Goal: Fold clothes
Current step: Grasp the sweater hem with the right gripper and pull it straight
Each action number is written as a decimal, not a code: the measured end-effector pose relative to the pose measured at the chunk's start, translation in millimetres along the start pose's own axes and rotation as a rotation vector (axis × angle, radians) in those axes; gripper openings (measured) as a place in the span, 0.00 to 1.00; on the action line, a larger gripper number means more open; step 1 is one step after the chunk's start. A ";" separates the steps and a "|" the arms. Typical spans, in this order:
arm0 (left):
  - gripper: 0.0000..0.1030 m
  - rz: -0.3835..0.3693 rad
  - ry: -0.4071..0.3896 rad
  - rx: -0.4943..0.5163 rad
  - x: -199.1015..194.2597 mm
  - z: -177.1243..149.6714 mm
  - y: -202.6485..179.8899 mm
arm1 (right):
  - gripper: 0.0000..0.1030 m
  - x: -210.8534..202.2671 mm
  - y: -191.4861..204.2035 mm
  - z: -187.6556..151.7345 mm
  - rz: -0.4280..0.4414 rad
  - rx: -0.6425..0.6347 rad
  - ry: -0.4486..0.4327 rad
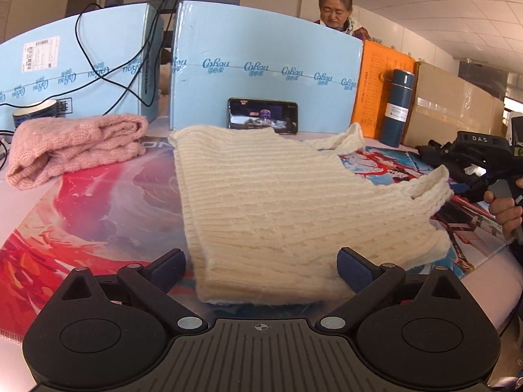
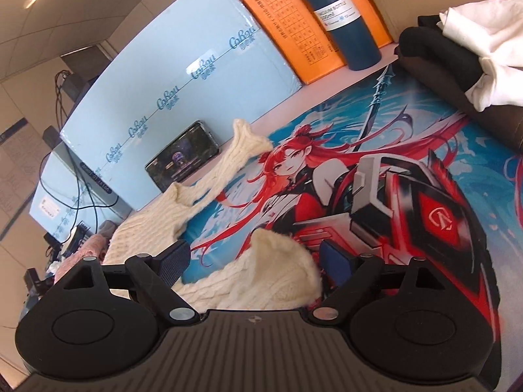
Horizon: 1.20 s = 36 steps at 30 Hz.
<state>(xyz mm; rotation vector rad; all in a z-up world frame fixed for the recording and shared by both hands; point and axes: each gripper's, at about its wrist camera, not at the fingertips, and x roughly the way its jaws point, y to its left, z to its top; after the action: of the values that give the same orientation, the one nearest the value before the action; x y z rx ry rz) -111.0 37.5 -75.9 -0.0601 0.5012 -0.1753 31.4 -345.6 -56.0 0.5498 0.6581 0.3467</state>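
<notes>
My left gripper [image 1: 261, 264] stands with its jaws spread wide, one blue pad on each side of the near hem of the cream knit vest [image 1: 287, 202], gripping nothing; the hem lies between the pads, and I cannot tell whether either pad touches it. My right gripper [image 2: 253, 258] is likewise spread wide, with one shoulder strap of the same cream knit vest [image 2: 261, 274] lying bunched between its fingers, not pinched. The vest lies spread flat across the middle of the printed mat [image 1: 98, 202], its hem toward the mat's near edge in the left view and its two straps pointing to the mat's right side, the far strap reaching toward the back edge. A folded pink sweater [image 1: 72, 147] sits at the mat's far left corner, well apart from the vest. Along the back edge of the tabletop a phone [image 1: 263, 116] leans against light blue boxes [image 1: 261, 65], just beyond the vest. Further right stand an orange box [image 1: 379, 81] and a dark blue bottle [image 1: 397, 107]. At the mat's far right corner dark clothes [image 2: 451, 65] lie heaped with a white cloth [image 2: 483, 42] on top.
</notes>
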 end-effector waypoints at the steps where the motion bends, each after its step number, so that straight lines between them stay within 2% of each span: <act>1: 0.97 0.001 -0.004 0.000 0.3 0.7 -0.1 | 0.82 0.7 5.1 -1.9 -0.018 -0.023 -0.004; 2: 0.98 0.002 -0.012 -0.008 0.2 2.0 1.2 | 0.80 1.3 10.3 -4.1 -0.046 -0.049 -0.009; 3: 0.98 0.008 -0.027 -0.035 -0.6 4.8 5.4 | 0.70 1.4 15.2 -6.6 -0.078 -0.081 -0.014; 4: 0.98 0.022 -0.045 -0.069 -1.3 8.1 10.3 | 0.52 1.7 18.6 -9.4 -0.092 -0.106 -0.010; 6: 0.98 0.054 -0.063 -0.129 1.1 14.7 19.8 | 0.46 1.0 21.6 -14.9 -0.084 -0.134 -0.005; 7: 0.99 0.068 -0.065 -0.147 4.1 17.3 23.5 | 0.39 -0.6 20.3 -16.1 -0.056 -0.124 -0.007; 10: 0.99 0.087 -0.046 -0.155 19.5 20.7 29.9 | 0.32 -7.8 18.0 -15.1 0.038 -0.066 -0.030; 15: 0.99 0.049 -0.033 -0.175 23.4 17.7 34.2 | 0.32 -19.8 42.6 -11.1 0.176 -0.038 -0.058; 20: 0.99 0.038 -0.042 -0.175 22.0 15.6 34.0 | 0.33 -13.8 99.8 -19.6 0.238 -0.157 -0.059; 22: 0.99 0.032 -0.045 -0.182 21.5 15.1 35.3 | 0.33 -2.1 121.8 -28.0 0.274 -0.206 -0.020; 27: 0.99 0.020 -0.049 -0.189 20.8 14.6 37.2 | 0.36 36.2 160.9 -57.1 0.274 -0.315 0.120; 28: 0.99 0.018 -0.050 -0.191 20.7 14.5 37.6 | 0.46 42.3 166.6 -62.2 0.262 -0.334 0.150; 31: 1.00 0.010 -0.052 -0.195 20.4 14.1 38.6 | 0.59 44.8 181.2 -70.7 0.203 -0.408 0.217; 32: 1.00 0.007 -0.052 -0.197 20.5 14.1 39.0 | 0.62 39.5 184.9 -70.7 0.193 -0.437 0.222; 34: 1.00 0.003 -0.052 -0.200 20.5 14.1 39.6 | 0.79 23.7 187.8 -68.6 0.198 -0.468 0.212; 36: 1.00 0.002 -0.053 -0.202 20.3 14.3 40.1 | 0.83 7.5 188.2 -65.8 0.212 -0.482 0.204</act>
<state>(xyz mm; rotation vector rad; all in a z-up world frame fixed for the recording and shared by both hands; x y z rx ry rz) -80.5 73.4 -77.1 -0.2610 0.4648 -0.1208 -30.9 -166.6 6.4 0.1213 0.6844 0.7447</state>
